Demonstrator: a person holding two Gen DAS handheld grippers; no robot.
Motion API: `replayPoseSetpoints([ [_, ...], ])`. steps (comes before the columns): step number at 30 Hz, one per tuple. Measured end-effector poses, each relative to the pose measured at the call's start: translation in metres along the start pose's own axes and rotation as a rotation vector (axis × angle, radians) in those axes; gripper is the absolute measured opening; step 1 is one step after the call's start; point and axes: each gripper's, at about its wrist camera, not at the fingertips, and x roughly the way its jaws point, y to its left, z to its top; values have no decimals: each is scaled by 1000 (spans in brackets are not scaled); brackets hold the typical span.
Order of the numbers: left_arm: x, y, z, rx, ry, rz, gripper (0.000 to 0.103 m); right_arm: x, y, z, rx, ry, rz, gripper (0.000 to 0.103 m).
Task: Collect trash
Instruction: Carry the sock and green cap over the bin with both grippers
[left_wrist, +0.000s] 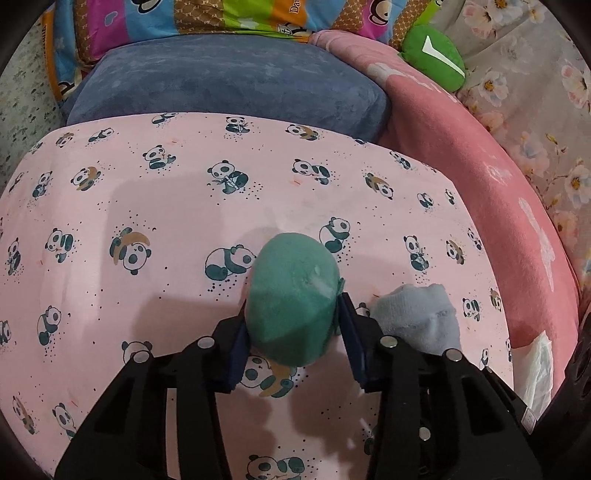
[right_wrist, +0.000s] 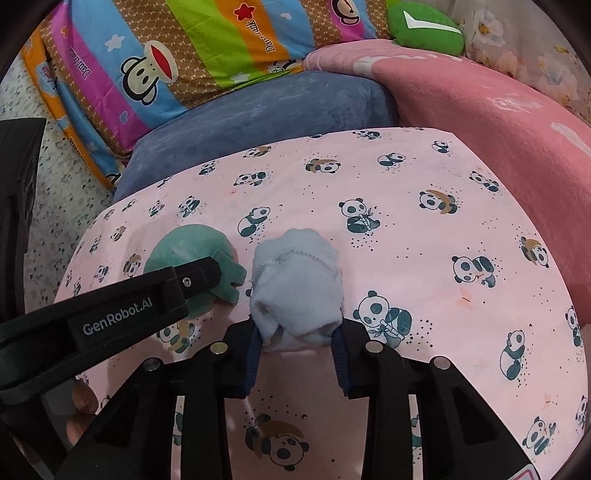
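A pink panda-print sheet (left_wrist: 147, 221) covers the surface, with a blue cushion (left_wrist: 229, 85), a striped cartoon quilt (right_wrist: 184, 55) and a pink blanket (left_wrist: 461, 155) behind it. Two balled-up socks lie just beside each other on the sheet. The left gripper (left_wrist: 293, 325) has its jaws closed on the green sock (left_wrist: 291, 291). The right gripper (right_wrist: 297, 332) has its jaws clamped on the near end of the pale blue sock (right_wrist: 295, 280). Both socks rest on the sheet.

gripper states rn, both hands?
Left gripper: closed on the green rolled sock.
Right gripper: closed on the light blue rolled sock.
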Motion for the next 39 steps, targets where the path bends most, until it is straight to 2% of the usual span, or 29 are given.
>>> replayPoseSetpoints([
  [9,-39,-21,-12,32,-29,-13,39,-41,-7,-9,30,-32,2,28],
  [21,-106,-69,-49,106,-83,-40,40,-128,-27,-27,65,-133,-13,28],
  [30,-142,-116,-76,177,-120,-68,40,-187,-60,-45,109,-208,-42,28],
  [39,-158,-166,-95,263,-136,-95,40,-223,-102,-65,176,-251,-81,28],
])
